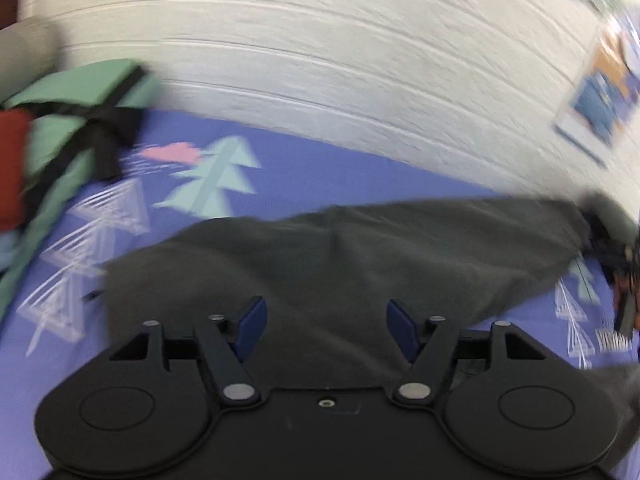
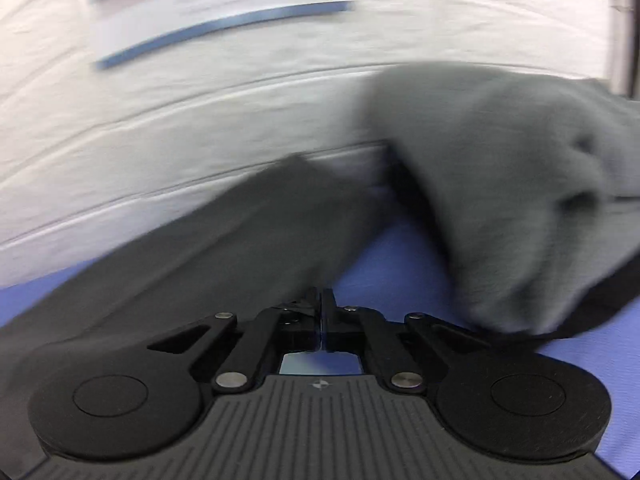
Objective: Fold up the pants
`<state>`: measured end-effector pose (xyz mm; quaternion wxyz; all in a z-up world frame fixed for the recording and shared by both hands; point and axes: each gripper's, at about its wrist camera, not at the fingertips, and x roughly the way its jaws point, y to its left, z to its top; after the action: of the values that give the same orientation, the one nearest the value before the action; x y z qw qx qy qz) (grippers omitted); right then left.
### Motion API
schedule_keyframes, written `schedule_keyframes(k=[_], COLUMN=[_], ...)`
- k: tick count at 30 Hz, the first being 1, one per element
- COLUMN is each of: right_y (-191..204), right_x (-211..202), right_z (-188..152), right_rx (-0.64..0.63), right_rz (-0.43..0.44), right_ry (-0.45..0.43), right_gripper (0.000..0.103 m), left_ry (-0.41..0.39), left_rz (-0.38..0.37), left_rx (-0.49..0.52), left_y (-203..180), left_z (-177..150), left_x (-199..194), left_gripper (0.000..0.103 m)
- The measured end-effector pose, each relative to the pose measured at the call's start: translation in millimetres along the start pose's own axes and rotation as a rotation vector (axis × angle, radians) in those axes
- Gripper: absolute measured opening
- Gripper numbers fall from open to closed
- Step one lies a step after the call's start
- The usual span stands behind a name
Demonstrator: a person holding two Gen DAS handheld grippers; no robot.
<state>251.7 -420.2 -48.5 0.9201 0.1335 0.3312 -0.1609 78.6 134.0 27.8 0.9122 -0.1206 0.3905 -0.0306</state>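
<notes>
Pants (image 1: 340, 264), soft dark grey cloth (blurred), rumpled on purple patterned sheet (image 1: 320, 168)

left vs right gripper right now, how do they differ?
Left gripper is open with nothing between its blue pads; right gripper is shut. The left hovers over the grey pants without gripping them; the right looks pinched on a fold of them. Both point down at the purple bedsheet.

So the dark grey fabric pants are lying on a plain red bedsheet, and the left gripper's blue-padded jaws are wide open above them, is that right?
Not quite: the bedsheet is purple-blue with printed tree shapes, not plain red, as the left wrist view shows. The rest holds: the dark grey fabric pants lie on it, and the left gripper has its blue-padded jaws wide open above them.
</notes>
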Motion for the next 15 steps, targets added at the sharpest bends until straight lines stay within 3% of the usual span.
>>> schedule_keyframes(k=[1,3,5,7,9,12,15], right_y=[-4.1,-4.2,5.1,20.7,40.2,74.3,109.5], right_x=[-5.2,-23.9,-48.2,-72.4,-95.1,-123.4,-137.2], right_z=[-2.6,-10.4,-19.3,-29.8,-41.3,-57.3,-79.2], right_rx=[0.027,0.030,-0.020,-0.076,-0.111,-0.168,-0.167], right_rz=[0.043,0.131,0.219,0.314,0.431,0.584,0.733], right_ry=[0.004,-0.005,-0.019,-0.012,0.015,0.056,0.174], right_gripper=[0.011,0.034,0.042,0.071,0.087,0.090,0.096], left_ry=[-0.019,-0.062,-0.098,-0.123,-0.143,-0.132,-0.111], left_rz=[0.015,0.064,0.125,0.160,0.179,0.185,0.131], left_rx=[-0.044,-0.128,-0.207,-0.291,-0.355,-0.414,-0.454], left_y=[10.4,31.3,52.0,71.4,86.3,103.7,115.7], left_z=[-2.6,-6.0,-7.1,-9.2,-13.7,-19.0,-25.5], left_x=[-10.6,-28.1,-41.9,-51.9,-57.8,-51.7,-39.9], left_gripper=[0.103,0.103,0.103,0.103,0.103,0.103,0.103])
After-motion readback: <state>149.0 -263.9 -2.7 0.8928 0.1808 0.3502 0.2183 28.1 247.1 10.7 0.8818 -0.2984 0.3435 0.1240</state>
